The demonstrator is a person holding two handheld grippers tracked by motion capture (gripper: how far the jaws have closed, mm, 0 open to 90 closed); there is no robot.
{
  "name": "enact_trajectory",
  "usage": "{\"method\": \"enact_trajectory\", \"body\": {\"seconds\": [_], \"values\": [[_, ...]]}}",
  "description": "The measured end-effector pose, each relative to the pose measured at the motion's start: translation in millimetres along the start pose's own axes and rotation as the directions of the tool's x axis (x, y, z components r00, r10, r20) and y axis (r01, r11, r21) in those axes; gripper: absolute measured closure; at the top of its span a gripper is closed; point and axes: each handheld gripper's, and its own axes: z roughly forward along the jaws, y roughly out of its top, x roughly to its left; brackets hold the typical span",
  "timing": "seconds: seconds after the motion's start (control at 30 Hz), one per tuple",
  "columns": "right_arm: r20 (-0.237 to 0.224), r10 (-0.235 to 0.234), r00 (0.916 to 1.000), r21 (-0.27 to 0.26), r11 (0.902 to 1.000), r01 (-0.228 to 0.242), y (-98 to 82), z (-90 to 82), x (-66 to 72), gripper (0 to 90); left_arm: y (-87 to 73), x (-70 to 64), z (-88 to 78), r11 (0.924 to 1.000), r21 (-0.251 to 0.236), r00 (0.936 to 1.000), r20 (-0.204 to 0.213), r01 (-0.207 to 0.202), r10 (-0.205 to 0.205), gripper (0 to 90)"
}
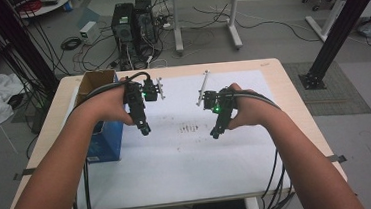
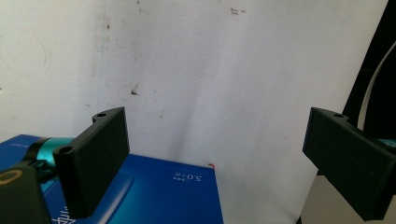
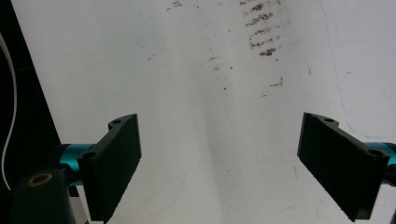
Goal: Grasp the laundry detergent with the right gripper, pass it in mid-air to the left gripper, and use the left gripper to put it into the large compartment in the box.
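Note:
My left gripper (image 1: 146, 130) hangs over the white sheet (image 1: 178, 160) just right of a blue box (image 1: 105, 141). In the left gripper view its two black jaws stand wide apart with nothing between them (image 2: 217, 154), and the blue box's top (image 2: 159, 196) lies below them. My right gripper (image 1: 216, 132) is held over the sheet's middle right, pointing down toward me. Its jaws are also wide apart and empty (image 3: 219, 163), above stained white paper (image 3: 224, 93).
An open cardboard box (image 1: 91, 82) stands behind the blue box at the table's left edge. Dark smudges (image 1: 189, 128) mark the sheet between the grippers. Cables trail from both hands over the near table edge. Computer towers (image 1: 134, 23) and a desk stand beyond the table.

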Motion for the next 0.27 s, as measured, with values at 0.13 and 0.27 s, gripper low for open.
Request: {"method": "enact_trajectory", "body": {"seconds": [0.13,0.27], "values": [[0.0,0.003,1.0,0.002,1.0,-0.003,-0.1,-0.5,0.4,12.8,0.9,-1.4,0.8,1.0,-0.004,1.0,-0.003,0.0,0.0,7.2],[0.005,-0.007,1.0,-0.007,1.0,0.007,0.3,-1.3,0.3,12.8,1.7,-2.3,1.0,1.0,-0.003,1.0,-0.002,-0.001,0.001,7.2]]}}
